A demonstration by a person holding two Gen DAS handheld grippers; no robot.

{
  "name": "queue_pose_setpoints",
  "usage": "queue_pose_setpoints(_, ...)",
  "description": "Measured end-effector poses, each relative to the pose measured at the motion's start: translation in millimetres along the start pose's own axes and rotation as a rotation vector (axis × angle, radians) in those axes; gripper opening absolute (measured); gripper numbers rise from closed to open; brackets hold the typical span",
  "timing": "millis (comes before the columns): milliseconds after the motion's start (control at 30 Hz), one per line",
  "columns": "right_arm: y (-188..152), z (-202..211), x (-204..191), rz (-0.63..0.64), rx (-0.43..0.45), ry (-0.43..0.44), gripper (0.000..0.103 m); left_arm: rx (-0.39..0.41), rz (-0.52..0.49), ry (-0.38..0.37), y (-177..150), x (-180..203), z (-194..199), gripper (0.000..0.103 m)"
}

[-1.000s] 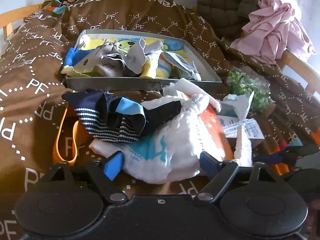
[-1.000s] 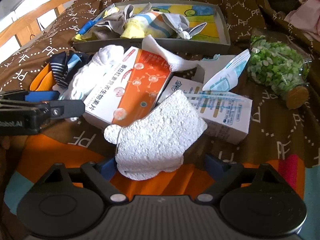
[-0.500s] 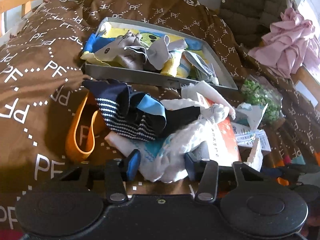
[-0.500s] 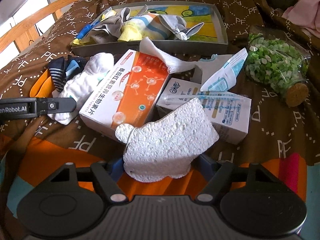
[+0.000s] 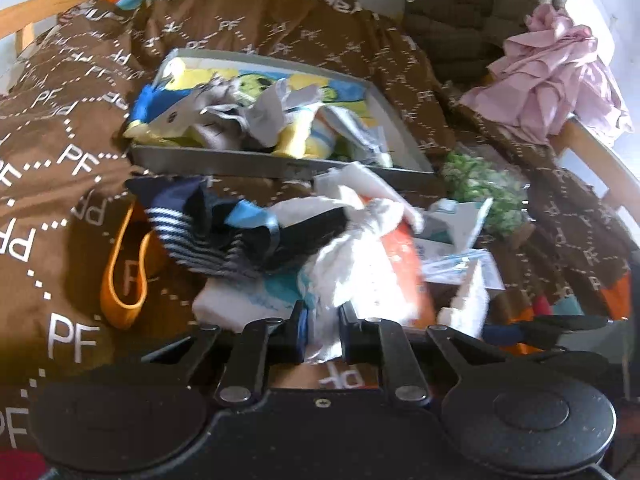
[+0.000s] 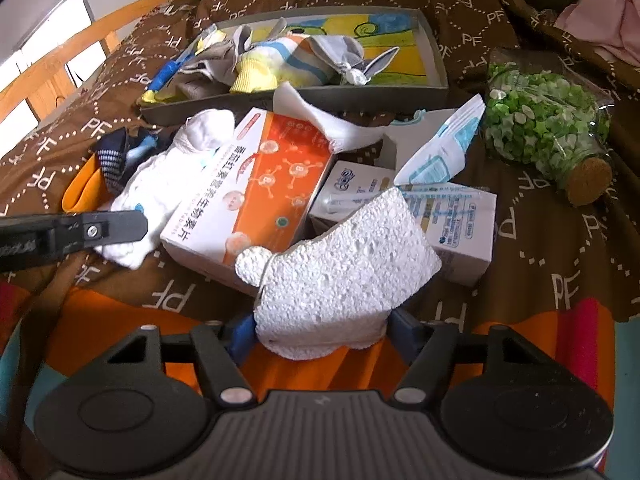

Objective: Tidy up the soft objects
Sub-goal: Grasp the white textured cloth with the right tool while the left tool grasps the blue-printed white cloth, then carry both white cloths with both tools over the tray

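Observation:
My left gripper (image 5: 323, 334) is shut on a fluffy white sock (image 5: 352, 268) lying on the brown bedspread; the sock also shows in the right wrist view (image 6: 160, 184). My right gripper (image 6: 322, 330) is shut on a white sponge (image 6: 340, 264), held just above the cover. A grey tray (image 5: 256, 164) at the back holds several socks and cloths; it also shows in the right wrist view (image 6: 316, 96). A navy striped sock (image 5: 224, 228) lies left of the white sock.
An orange medicine box (image 6: 256, 184), white boxes (image 6: 456, 220) and a packet lie in the middle. A bottle of green beads (image 6: 544, 132) lies right. An orange band (image 5: 124, 264) lies left. Pink cloth (image 5: 560, 76) sits at the far right by the bed rail.
My left gripper has closed from wide open onto the white sock and bunched it. My right gripper has closed on the sponge and raised it a little.

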State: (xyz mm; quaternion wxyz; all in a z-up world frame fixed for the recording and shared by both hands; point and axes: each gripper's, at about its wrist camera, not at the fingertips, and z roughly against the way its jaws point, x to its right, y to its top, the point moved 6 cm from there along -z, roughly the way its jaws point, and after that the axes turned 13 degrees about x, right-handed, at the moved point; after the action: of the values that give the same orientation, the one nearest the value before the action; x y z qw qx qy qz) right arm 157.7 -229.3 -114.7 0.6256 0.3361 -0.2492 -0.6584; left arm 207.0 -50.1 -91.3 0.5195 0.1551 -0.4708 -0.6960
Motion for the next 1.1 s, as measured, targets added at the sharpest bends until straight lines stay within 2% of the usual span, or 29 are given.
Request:
queue_pose_setpoints(200, 3, 5, 1, -0.027, 0.021, 0.012, 0.07, 0.021, 0.052, -0.04, 5, 10, 15, 0.016)
queue_pose_setpoints(367, 10, 17, 2, -0.049, 0.091, 0.029, 0.07, 0.046, 0.081, -0.069, 10, 14, 26, 0.016)
queue_pose_setpoints(633, 27, 33, 3, -0.059, 0.217, 0.039, 0.07, 0.119, 0.114, -0.129, 25, 22, 44, 0.015)
queue_pose_setpoints(900, 40, 46, -2, -0.045, 0.331, 0.06, 0.071, 0.191, 0.114, -0.151, 37, 26, 59, 0.015)
queue_pose_setpoints(1100, 50, 51, -3, -0.023, 0.389, 0.062, 0.071, 0.286, 0.124, -0.166, 54, 29, 74, 0.015)
